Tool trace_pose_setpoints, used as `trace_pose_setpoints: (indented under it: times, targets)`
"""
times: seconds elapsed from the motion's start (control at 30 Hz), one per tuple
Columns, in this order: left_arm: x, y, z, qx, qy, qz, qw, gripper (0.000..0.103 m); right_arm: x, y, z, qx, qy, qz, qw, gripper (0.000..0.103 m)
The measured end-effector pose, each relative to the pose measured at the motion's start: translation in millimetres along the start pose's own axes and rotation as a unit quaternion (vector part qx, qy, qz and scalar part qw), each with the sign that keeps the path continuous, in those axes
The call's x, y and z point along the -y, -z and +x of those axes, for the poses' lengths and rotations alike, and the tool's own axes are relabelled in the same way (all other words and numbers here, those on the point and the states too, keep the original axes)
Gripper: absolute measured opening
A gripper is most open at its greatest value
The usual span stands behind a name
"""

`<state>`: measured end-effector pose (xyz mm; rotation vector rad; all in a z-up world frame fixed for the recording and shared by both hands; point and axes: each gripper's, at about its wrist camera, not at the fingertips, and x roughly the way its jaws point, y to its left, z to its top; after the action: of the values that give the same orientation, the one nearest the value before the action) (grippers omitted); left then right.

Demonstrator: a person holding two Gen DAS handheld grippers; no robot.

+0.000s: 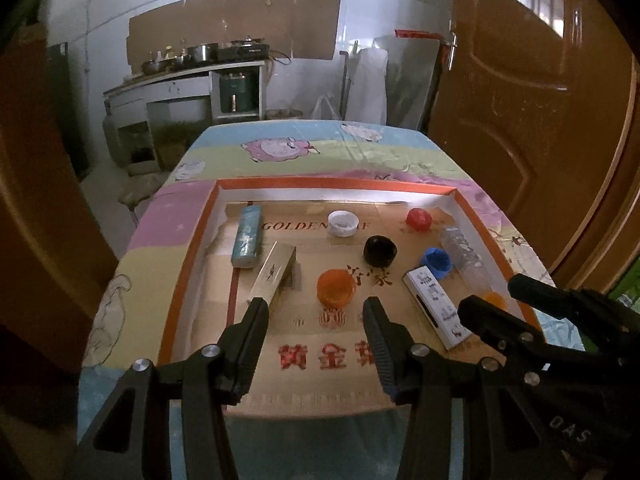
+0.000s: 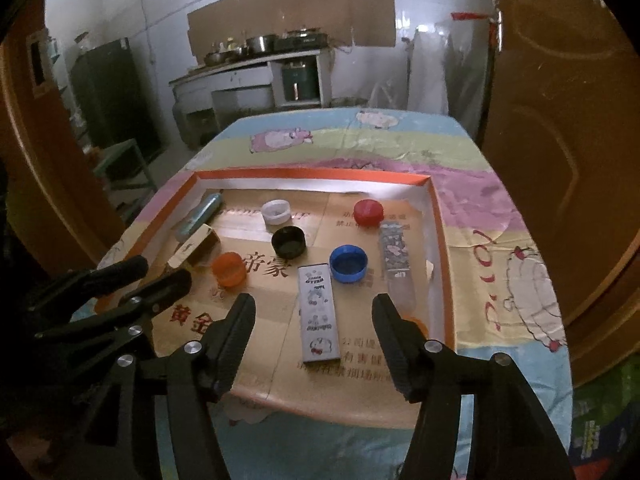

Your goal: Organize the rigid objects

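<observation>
Black left gripper (image 1: 316,308) and right gripper (image 2: 314,306) hovered side by side over the orange-rimmed cardboard tray (image 2: 438,240), angled down, jaws apart, nothing between them. White printed box (image 2: 319,312) lay flat in the tray below the right gripper, long axis running away from camera. Around it: blue cap (image 2: 348,263), orange cap (image 2: 228,269), black cap (image 2: 288,241), clear tube (image 2: 396,260)

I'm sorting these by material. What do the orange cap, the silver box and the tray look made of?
Orange cap: probably translucent plastic, since it glows and shows ribbed sides. Silver box: likely glossy foil-faced card, with a mirror-like sheen and sharp edges. Tray: apparently cardboard, matte tan printed floor, thin folded orange-edged walls.
</observation>
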<state>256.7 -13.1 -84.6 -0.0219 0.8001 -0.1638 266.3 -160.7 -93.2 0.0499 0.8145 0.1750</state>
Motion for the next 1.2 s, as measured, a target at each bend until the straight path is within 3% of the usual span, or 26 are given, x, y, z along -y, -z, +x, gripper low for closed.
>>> trace_pose_setpoints:
  times: [0.97, 1.2]
  targets:
    - [10.1, 69.6, -157.1, 0.094, -0.017, -0.019, 0.9953, 0.056, -41.0, 63.1, -143.7, 0.086, 0.052, 0.002, 0.995, 0.063]
    - [21.6, 85.7, -188.4, 0.119, -0.042, -0.012, 0.9920, 0.056, -48.7, 77.2, -174.5, 0.106, 0.056, -0.002, 0.993, 0.063]
